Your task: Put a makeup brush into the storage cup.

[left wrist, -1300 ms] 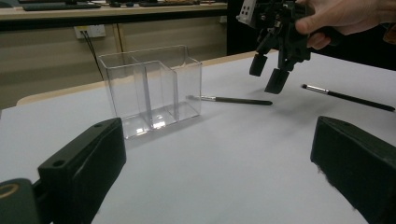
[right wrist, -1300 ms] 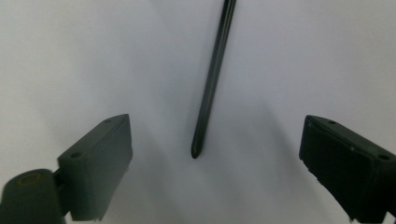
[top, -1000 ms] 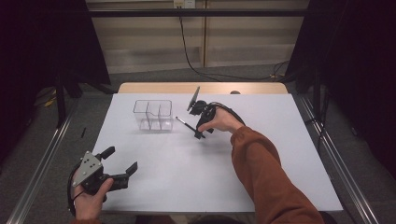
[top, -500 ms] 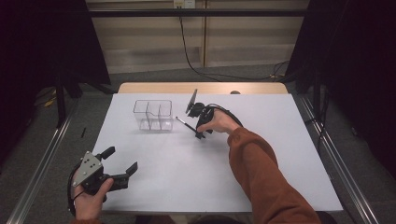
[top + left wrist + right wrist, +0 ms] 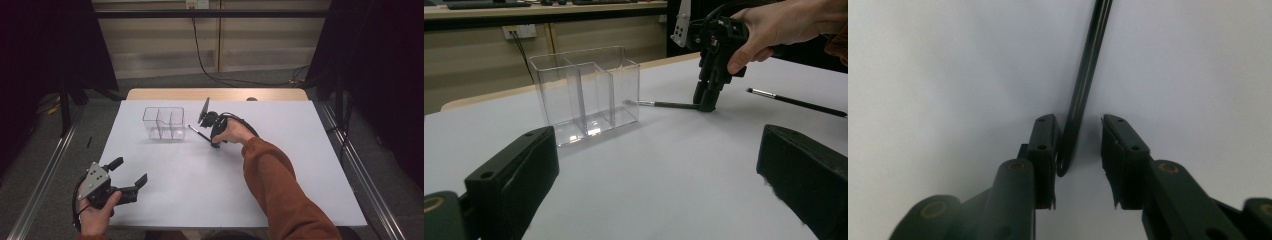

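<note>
Near the table's (image 5: 320, 150) front left corner, the left gripper (image 5: 131, 174) rested in a hand with its jaws spread wide and nothing between them. Further back, near the middle, the right gripper (image 5: 216, 144) pointed down over the handle end of a thin black brush (image 5: 1083, 95) lying flat; its jaws had just been closing, one pad touching the handle, the other apart. Toward the far edge, just beside the brush's tip, stood a clear box (image 5: 164, 123) with three bare compartments and no readable writing.
</note>
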A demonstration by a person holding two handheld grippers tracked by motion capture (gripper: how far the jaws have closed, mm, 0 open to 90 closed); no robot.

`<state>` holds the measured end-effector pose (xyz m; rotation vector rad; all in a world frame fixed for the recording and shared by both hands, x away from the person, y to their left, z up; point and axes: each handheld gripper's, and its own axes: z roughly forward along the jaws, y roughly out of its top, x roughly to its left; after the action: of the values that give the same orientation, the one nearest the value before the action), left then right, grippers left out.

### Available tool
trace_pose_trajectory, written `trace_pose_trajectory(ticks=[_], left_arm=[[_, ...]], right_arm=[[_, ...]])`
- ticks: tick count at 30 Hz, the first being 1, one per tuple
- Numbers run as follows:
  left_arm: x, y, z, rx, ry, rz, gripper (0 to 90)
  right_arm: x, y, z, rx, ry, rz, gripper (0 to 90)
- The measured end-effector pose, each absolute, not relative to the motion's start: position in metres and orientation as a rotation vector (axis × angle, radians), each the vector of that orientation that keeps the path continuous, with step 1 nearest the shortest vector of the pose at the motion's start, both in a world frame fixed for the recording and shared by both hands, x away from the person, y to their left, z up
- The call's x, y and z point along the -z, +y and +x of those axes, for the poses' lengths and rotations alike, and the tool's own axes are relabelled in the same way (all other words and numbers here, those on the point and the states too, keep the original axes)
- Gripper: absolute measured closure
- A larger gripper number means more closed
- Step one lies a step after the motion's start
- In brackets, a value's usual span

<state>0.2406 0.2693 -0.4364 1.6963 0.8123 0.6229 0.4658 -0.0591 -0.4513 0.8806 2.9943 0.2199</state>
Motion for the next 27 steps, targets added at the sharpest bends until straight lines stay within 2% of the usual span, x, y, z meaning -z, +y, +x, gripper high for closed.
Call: trace_pose_trajectory(ticks=[10,27], left_arm=[[0.4366,0.2691,0.2407,-0.623,0.815,1.698,3.3],[0.4369,0.2693,0.2404,-0.619,0.823,1.692,3.3]], right_arm=[[0.4516,-0.0589,0.466,-0.211,2.988,0.913,83.4],[0.4512,-0.0632,0.4672,-0.235,2.964,1.035,84.7]])
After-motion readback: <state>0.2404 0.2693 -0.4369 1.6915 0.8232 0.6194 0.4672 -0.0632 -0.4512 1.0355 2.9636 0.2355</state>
